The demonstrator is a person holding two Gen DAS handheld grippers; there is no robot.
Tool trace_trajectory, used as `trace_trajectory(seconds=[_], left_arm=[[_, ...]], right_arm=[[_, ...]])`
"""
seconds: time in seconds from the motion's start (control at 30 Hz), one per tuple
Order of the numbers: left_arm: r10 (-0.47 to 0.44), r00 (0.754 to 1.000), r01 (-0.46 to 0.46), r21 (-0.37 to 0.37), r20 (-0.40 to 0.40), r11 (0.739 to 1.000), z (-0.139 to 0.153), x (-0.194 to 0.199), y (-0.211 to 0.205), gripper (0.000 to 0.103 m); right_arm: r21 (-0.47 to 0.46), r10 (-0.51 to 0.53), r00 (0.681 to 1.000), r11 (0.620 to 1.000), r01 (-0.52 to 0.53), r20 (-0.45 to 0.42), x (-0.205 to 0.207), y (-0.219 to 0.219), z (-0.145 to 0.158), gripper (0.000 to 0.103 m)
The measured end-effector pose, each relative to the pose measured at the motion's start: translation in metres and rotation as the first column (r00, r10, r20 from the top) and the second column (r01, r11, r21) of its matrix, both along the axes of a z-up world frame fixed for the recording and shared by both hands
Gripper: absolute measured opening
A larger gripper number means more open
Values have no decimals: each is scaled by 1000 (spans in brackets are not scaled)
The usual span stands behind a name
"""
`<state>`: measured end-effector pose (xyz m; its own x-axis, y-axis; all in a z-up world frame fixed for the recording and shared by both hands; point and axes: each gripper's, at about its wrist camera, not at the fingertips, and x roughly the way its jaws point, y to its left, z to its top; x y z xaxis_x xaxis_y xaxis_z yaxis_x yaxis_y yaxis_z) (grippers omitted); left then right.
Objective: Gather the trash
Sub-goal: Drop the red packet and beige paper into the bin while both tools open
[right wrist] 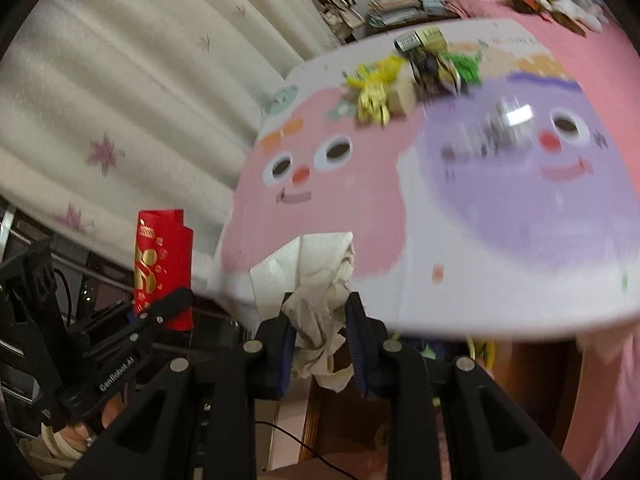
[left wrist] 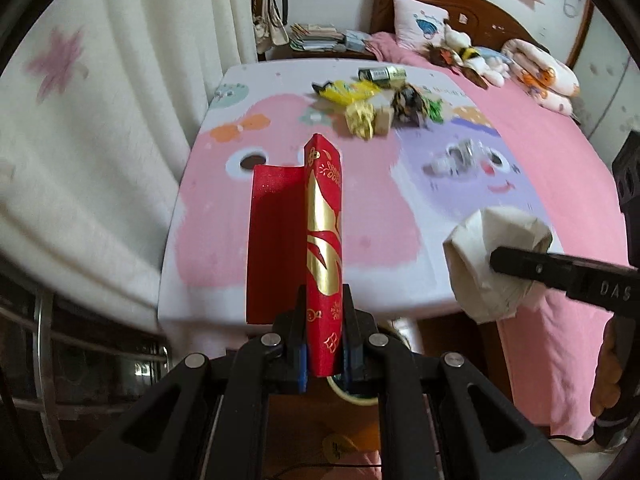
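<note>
**A:** What are you holding right now?

**B:** Your left gripper is clamped on a red envelope with gold print. It stands upright out of the jaws, a flap folded out toward 9 o'clock. Your right gripper is closed on a crumpled wad of off-white paper, pinched between the blue pads.

**A:** Where do the two sit against each other?

**B:** From the left wrist view, the paper wad hangs at about 3 o'clock of the envelope, well apart from it, with a black finger of the right gripper across its front. From the right wrist view, the envelope is out at 9 o'clock.

**A:** And the rest of the trash?

**B:** It lies on the table with the pink and purple cartoon faces. At 12 o'clock, toward the far edge, you have a cluster: yellow wrappers, a small cardboard box, a dark wrapper, green wrappers and a can lying on its side. Nearer, at about 1 o'clock, a clear crinkled wrapper lies on the purple face. The right view is blurred, so its details are hard to tell.

**A:** What is behind the table?

**B:** A bed with a pink sheet, plush toys near a pillow, and a white curtain at 9 o'clock.
</note>
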<state>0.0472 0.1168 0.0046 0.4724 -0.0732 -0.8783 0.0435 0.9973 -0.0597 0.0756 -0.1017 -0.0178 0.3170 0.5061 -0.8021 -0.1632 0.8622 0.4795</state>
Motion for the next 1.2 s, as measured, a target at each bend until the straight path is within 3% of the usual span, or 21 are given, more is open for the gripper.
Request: trace_trajectory(seconds=[0.33, 0.57, 0.83, 1.07, 1.2], left_arm=[[-65, 989, 54, -84, -133, 995, -50, -58, -2, 10], [-108, 967, 77, -137, -232, 988, -117, -60, -33, 10], [-117, 939, 58, -187, -322, 981, -236, -35, -64, 10], [-74, 918, 12, -157, -390, 987, -335, -16, -84, 11], [-73, 914, 23, -129, -400, 991, -371, -11, -97, 23]], right_arm=[[-98, -50, 990, 994, 37, -132, -63, 7, -42, 24], [-143, -104, 975, 987, 76, -195, -77, 1, -103, 24], [-167, -181, 942, 976, 137, -284, -72, -27, -223, 24], [-212, -205, 913, 968, 135, -354, -55, -40, -334, 27], [-207, -190, 907, 971, 118, -376, -45, -43, -375, 31]])
